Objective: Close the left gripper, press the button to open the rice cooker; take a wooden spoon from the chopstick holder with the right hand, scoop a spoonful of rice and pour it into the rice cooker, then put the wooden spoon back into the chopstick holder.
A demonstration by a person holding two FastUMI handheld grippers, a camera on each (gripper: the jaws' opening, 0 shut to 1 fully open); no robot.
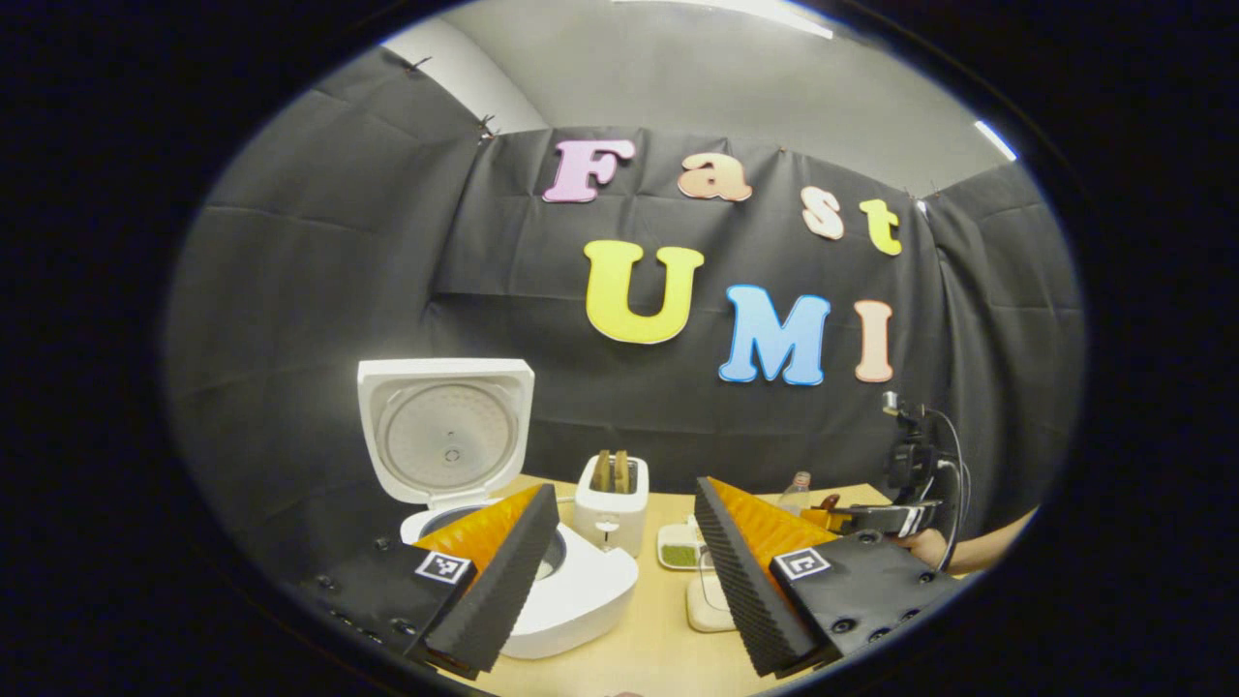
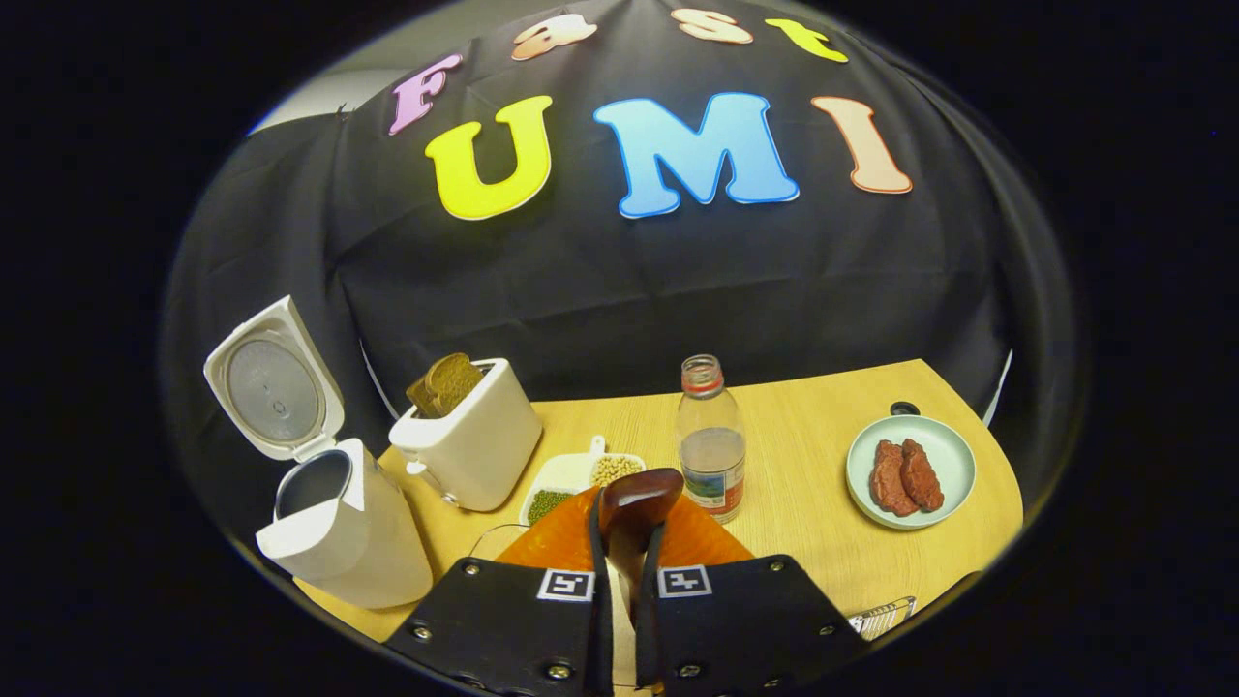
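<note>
Right gripper (image 2: 624, 542): clenched on wooden spoon (image 2: 637, 503), bowl of spoon protruding past the fingertips, above the table (image 2: 823, 465) near the sectioned dish of beans (image 2: 571, 484) and the bottle (image 2: 711, 445). Left gripper (image 1: 624, 571): released, jaws wide apart, raised in front of the rice cooker (image 1: 552, 590), lid (image 1: 445, 431) standing upright and open. Beside the cooker: toaster (image 2: 474, 440) with bread; plate (image 2: 958, 455) of what looks like meat, far right.
</note>
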